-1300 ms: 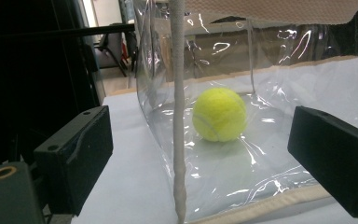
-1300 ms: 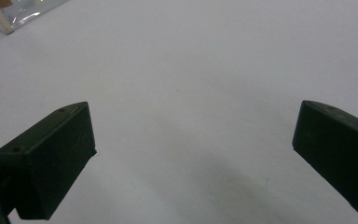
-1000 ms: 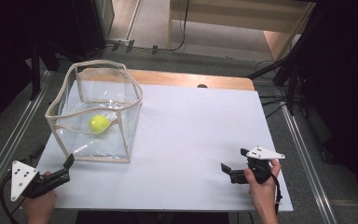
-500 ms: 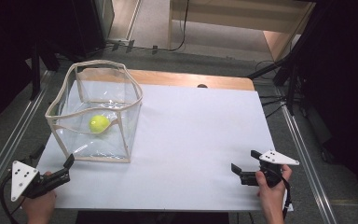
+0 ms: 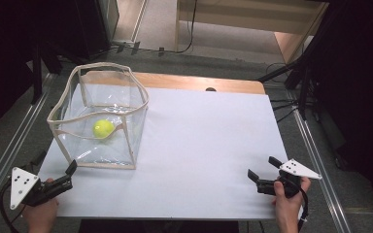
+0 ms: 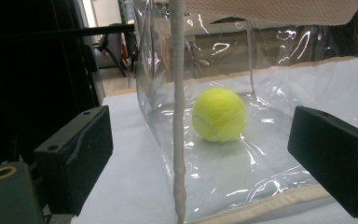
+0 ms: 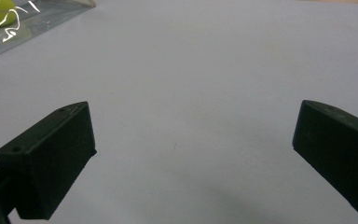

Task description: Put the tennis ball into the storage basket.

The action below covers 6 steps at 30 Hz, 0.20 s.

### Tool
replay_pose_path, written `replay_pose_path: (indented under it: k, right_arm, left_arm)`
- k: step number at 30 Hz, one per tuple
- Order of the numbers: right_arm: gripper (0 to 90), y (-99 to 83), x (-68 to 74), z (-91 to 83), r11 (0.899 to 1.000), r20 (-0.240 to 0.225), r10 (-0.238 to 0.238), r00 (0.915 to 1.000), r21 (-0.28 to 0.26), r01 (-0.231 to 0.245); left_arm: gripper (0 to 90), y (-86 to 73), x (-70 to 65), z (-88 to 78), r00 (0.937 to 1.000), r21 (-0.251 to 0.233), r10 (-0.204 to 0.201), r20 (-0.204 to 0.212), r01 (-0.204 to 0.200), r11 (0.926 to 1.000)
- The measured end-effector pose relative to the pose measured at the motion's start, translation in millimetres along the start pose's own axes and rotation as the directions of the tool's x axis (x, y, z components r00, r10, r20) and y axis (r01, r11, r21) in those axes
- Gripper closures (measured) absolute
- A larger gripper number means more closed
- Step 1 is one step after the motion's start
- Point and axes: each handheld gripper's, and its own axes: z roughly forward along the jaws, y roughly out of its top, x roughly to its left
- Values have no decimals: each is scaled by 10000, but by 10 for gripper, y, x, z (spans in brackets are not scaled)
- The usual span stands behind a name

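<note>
I see the ball (image 5: 104,128) inside the clear bin (image 5: 63,137) on the surface (image 5: 213,145). Left gripper (image 5: 56,167) and right gripper (image 5: 262,167): fingers wide apart, holding nothing.

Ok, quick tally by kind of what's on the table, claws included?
Tennis ball: 1
Clear bag with beige trim: 1
Claws: 2, the left claw and the right claw, both open
Total: 4

No readable text, label, brand, number or sign on anything here
</note>
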Motion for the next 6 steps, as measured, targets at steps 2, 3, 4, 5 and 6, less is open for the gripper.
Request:
replay_pose_path:
  k: [2, 3, 4, 5, 6]
  right_arm:
    - [0, -3, -5, 6, 10000, 68, -5, 10000, 26, 5]
    - [0, -4, -10, 12, 10000, 29, -15, 10000, 11, 15]
    - [0, -6, -11, 16, 10000, 8, 16, 10000, 29, -16]
    - [0, -8, -11, 17, 10000, 9, 25, 10000, 45, -25]
    - [0, -11, -16, 20, 10000, 22, -15, 10000, 13, 15]
  left_arm:
    - [69, 0, 0, -1, 10000, -2, 13, -3, -13, 10000]
    - [69, 0, 0, -1, 10000, -1, -2, 1, 2, 10000]
    - [69, 0, 0, 0, 10000, 2, -2, 0, 2, 10000]
    - [69, 1, 0, 0, 10000, 6, -3, -8, 3, 10000]
    - [69, 1, 0, 1, 10000, 12, -3, -12, 3, 10000]
